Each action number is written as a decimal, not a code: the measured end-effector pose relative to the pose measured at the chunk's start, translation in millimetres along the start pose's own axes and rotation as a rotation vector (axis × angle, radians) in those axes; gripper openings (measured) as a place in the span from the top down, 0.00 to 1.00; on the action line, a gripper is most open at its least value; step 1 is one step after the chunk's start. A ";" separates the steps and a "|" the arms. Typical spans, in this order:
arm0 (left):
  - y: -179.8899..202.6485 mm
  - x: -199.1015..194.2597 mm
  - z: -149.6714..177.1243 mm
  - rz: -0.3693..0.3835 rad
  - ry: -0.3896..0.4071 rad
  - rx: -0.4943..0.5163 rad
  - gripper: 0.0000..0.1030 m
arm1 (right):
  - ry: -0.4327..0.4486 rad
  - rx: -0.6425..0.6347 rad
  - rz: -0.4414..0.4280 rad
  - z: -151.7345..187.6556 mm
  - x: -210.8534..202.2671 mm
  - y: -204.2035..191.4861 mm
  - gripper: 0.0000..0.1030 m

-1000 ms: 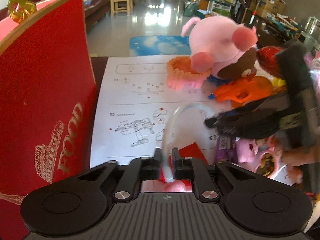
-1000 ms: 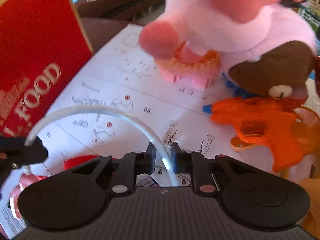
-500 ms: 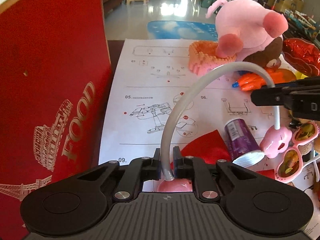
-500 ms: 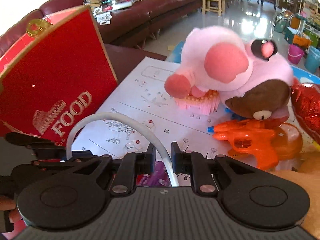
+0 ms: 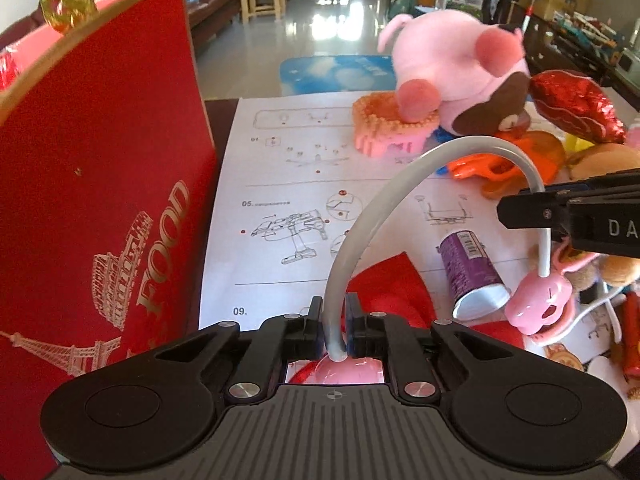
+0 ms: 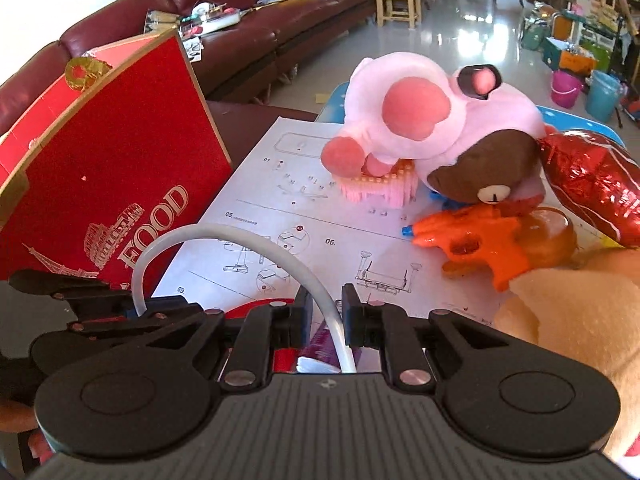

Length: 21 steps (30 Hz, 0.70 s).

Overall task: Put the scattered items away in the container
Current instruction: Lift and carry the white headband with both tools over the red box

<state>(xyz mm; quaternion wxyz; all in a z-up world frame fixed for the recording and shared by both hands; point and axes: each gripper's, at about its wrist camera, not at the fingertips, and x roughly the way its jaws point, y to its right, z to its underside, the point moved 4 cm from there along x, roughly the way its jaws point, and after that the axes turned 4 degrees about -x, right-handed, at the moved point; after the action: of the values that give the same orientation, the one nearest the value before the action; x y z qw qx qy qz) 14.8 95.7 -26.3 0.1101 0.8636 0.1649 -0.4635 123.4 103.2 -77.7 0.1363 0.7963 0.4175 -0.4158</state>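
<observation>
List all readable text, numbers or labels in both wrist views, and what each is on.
"FOOD": gold lettering on the red box.
"05.", "09.": step numbers on the instruction sheet, left wrist view.
"06.": same sheet, right wrist view.
"DA": white letters, cut off at the frame edge, on the right gripper.
Purple tube: barcode and print too small to read.
Sheet captions: too small.

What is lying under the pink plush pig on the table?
The pink plush pig rests on a pink brick-built toy and a brown bear plush. What lies beneath its body is covered.
</observation>
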 end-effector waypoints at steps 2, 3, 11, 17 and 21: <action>1.3 -7.4 -0.5 0.008 0.007 -0.003 0.96 | 0.011 0.015 -0.006 0.5 -7.1 0.4 0.83; 1.9 -11.4 -1.5 0.015 0.011 -0.007 0.96 | 0.018 0.021 -0.009 1.1 -11.2 0.7 0.83; 2.6 -40.6 -4.5 0.084 0.027 -0.036 0.97 | 0.062 0.073 -0.036 4.5 -39.3 2.5 0.83; 6.6 -67.4 -7.7 0.089 0.061 -0.007 0.97 | 0.083 0.120 -0.050 6.8 -54.3 2.4 0.83; 9.8 -81.8 -11.2 0.063 0.083 0.030 0.96 | 0.102 0.146 -0.074 5.0 -64.7 1.5 0.83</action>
<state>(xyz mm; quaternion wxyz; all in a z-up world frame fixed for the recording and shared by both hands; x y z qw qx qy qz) -15.1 75.5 48.6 0.1047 0.8884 0.1348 -0.4261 102.0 63.8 -30.8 0.0407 0.8084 0.4217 -0.4087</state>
